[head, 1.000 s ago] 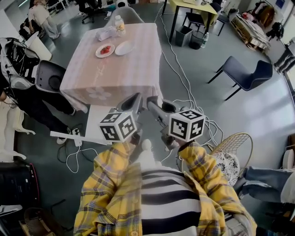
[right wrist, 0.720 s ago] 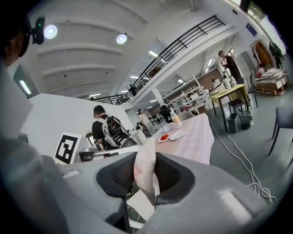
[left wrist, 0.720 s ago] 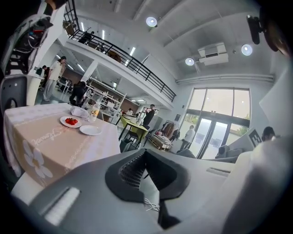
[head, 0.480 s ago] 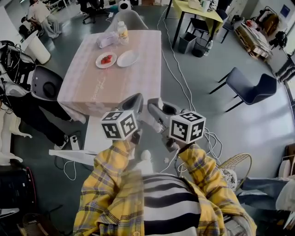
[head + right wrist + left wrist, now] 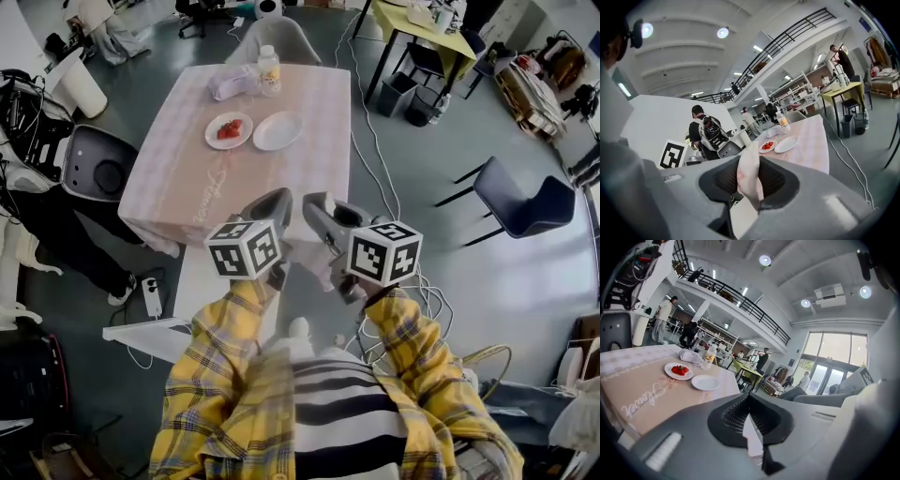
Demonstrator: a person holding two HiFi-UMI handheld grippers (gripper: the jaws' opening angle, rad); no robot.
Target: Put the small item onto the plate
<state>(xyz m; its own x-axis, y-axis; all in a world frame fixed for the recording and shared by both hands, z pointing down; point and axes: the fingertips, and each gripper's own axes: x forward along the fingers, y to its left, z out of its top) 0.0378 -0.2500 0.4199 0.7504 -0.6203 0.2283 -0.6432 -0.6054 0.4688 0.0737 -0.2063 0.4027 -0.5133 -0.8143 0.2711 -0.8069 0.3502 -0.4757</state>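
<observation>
Our right gripper (image 5: 750,159) pinches a small pale item (image 5: 749,183) between its pads, while our left gripper (image 5: 749,398) has its jaws pressed together on nothing. Well ahead of both stands a cloth-covered table (image 5: 281,183) bearing an empty white plate (image 5: 277,131) just beside a plate of strawberries (image 5: 229,130). Cables (image 5: 375,159) trail over the grey floor to its right.
</observation>
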